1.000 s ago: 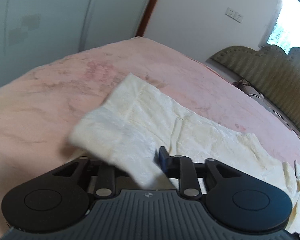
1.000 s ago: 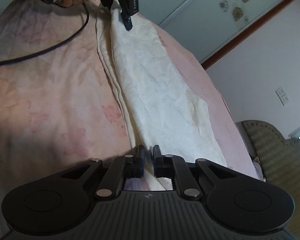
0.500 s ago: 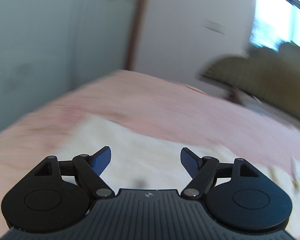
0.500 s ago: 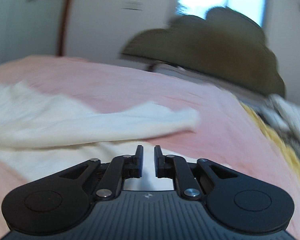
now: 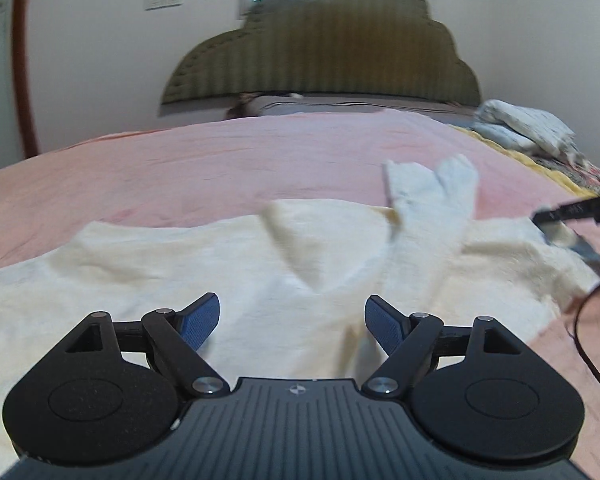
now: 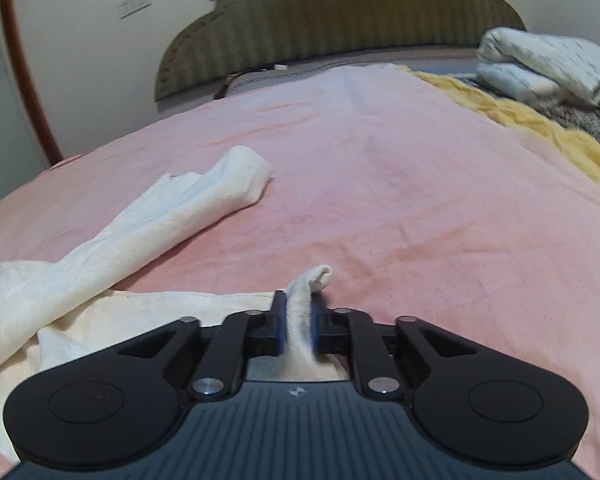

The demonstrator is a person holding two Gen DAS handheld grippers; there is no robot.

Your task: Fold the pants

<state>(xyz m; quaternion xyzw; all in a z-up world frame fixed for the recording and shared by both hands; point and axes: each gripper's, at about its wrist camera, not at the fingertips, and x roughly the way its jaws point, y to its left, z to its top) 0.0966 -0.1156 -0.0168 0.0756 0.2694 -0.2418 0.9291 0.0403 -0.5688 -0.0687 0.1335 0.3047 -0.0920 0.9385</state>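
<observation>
Cream-white pants [image 5: 228, 264] lie spread across the pink bed cover, wrinkled, with one leg end flipped up toward the headboard [image 5: 436, 188]. My left gripper [image 5: 292, 320] is open and empty just above the cloth. My right gripper [image 6: 298, 320] is shut on a bunched edge of the pants [image 6: 308, 292], low over the cover. In the right wrist view one pant leg [image 6: 172, 212] stretches away to the upper left. The right gripper's tip [image 5: 568, 212] shows at the right edge of the left wrist view.
The pink bed cover [image 6: 400, 184] fills both views. An olive padded headboard [image 5: 324, 44] stands at the far end. Folded white laundry [image 6: 540, 68] and a yellow blanket [image 6: 532, 128] lie at the far right. A black cable [image 5: 584, 344] hangs at the right.
My left gripper has let go of the pants and opened. Both grippers swung round to face the headboard. My right gripper stays shut on the cloth, and a pant leg now lies across the cover.
</observation>
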